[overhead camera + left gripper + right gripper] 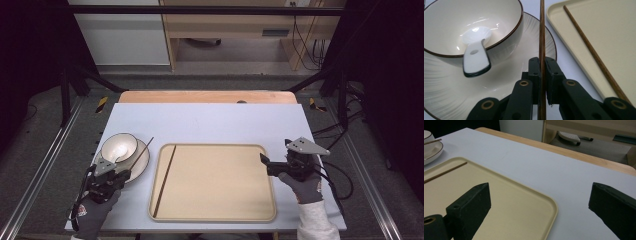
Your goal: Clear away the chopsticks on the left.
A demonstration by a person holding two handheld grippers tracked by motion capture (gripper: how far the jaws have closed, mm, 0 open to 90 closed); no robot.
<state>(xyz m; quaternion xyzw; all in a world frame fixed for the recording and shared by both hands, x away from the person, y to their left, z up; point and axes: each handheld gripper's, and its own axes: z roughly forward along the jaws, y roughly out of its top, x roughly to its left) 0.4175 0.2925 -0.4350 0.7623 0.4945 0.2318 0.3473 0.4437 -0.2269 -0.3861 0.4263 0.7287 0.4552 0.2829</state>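
A wooden chopstick (542, 37) is clamped between the closed jaws of the left gripper (542, 65), the thin stick running straight up through the pads and out over the rim of a white plate (534, 47). In the high view the left gripper (121, 175) is seen at the near left of the table (220, 122), with the held chopstick (142, 151) slanting away across the plate's right edge. On that plate (143, 161) a white bowl (120, 146) with a dark rim is set, and inside the bowl (471, 22) a white ceramic spoon (475, 53) is propped, its handle hanging over the near edge. Just beside the plate a beige tray (220, 215) is laid, and along its left side a second chopstick (165, 180) is already placed; the same stick (596, 58) is seen lying inside the tray's raised lip (564, 32). The right gripper (262, 159) is held above the tray's right edge with its jaws wide apart and nothing between them, as the right gripper view confirms over the tray corner (550, 207). The chopstick is judged light, stiff and smooth, likely to pivot or slide if pinched loosely, so a hold near mid-length is judged steadier than one at the end. The bowl and spoon are judged fragile and best not knocked as the stick is swung toward the tray.
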